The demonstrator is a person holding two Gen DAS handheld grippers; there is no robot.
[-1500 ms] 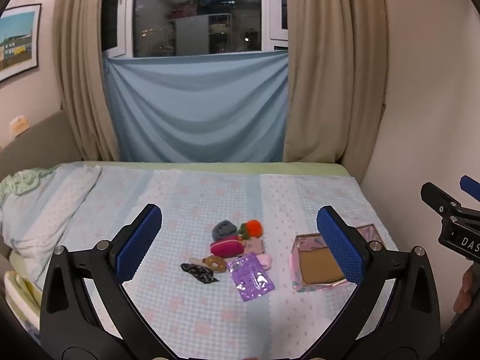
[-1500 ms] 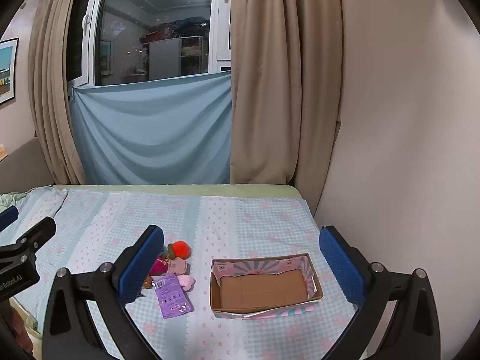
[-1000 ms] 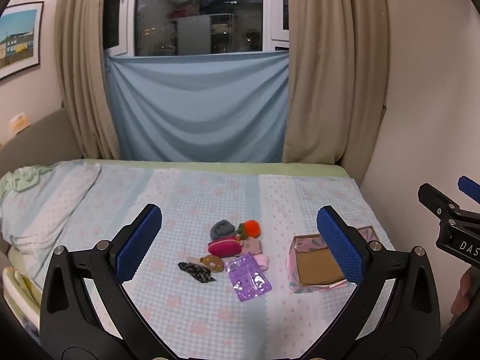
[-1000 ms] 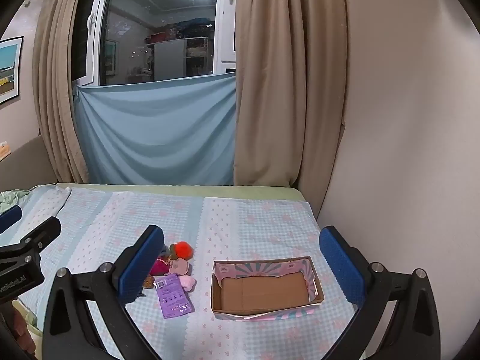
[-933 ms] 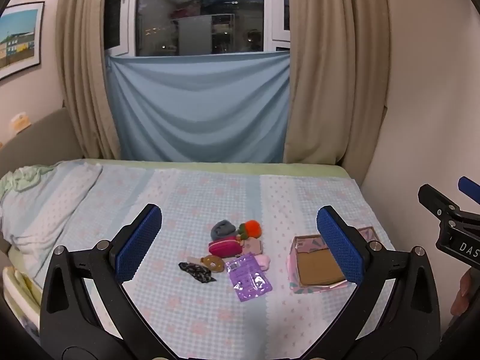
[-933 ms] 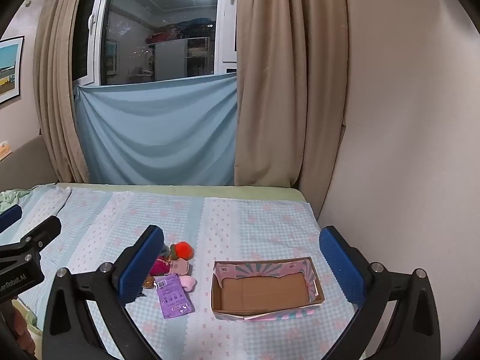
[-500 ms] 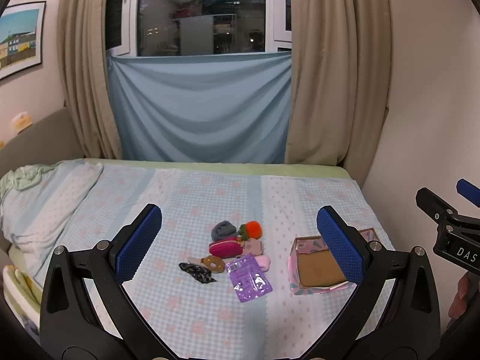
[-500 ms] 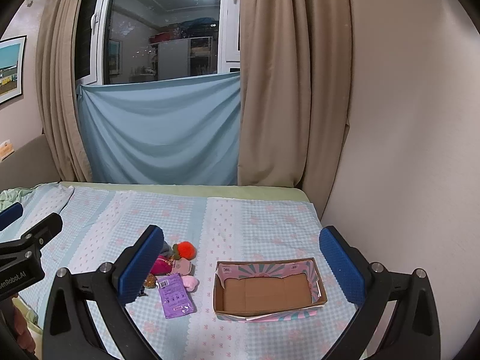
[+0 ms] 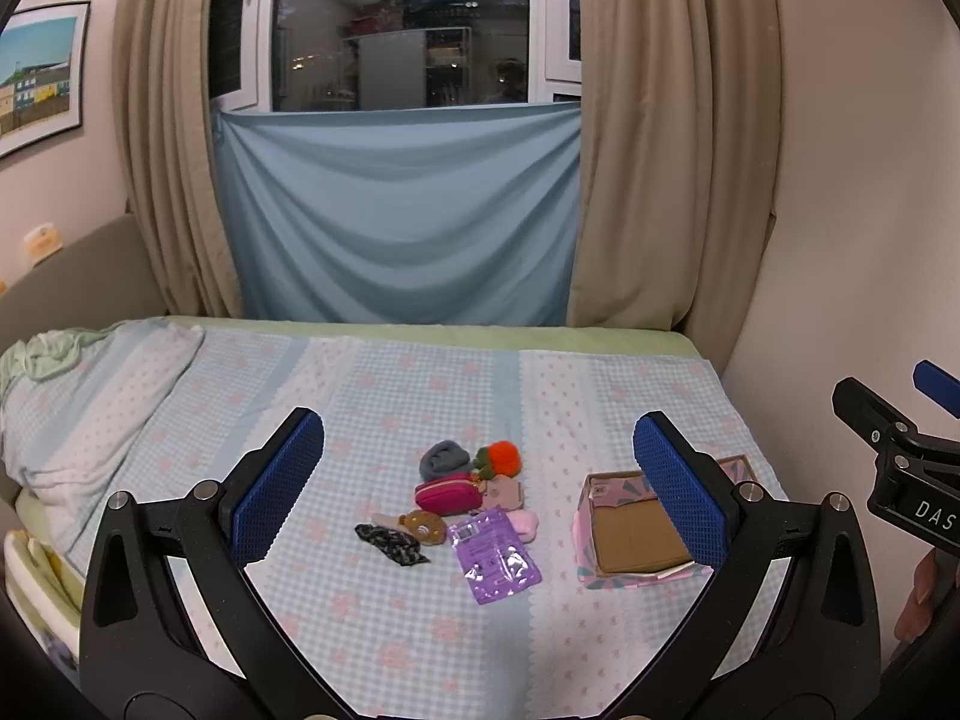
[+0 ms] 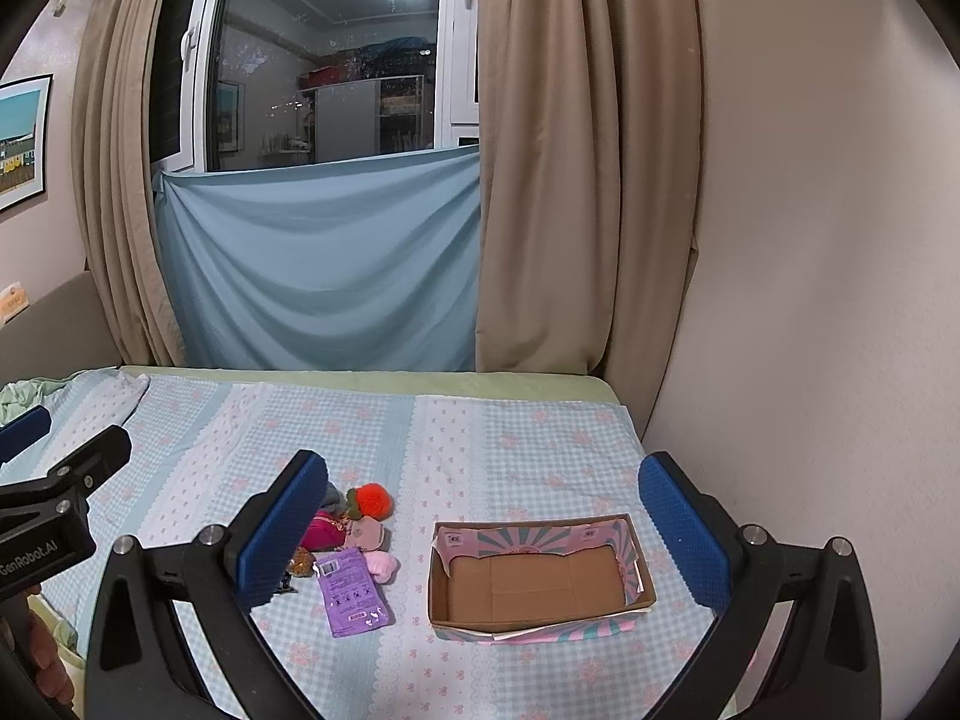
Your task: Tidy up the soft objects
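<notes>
On the bed (image 9: 420, 396), mid-sheet, the soft toys (image 9: 462, 492) lie bunched, the cardboard box (image 10: 534, 576) just right of them, nothing in it. We hold the left gripper (image 9: 480, 486) and right gripper (image 10: 480, 534) spread wide, well above, likely surveying before a first pick.

in the right wrist view the near blue pad of the right gripper (image 10: 483, 531) covers the grey soft piece (image 10: 333, 498) and most of the magenta pouch (image 10: 321, 530), and the bear charm (image 10: 302, 562) shows only in part. in the left wrist view a pad of the left gripper (image 9: 477, 483) hides the far right corner of the cardboard box (image 9: 624, 546). the print on the purple packet (image 9: 495, 555) is too small to read. the pillow (image 9: 72, 414) at the bed's left edge is cut by the frame.
</notes>
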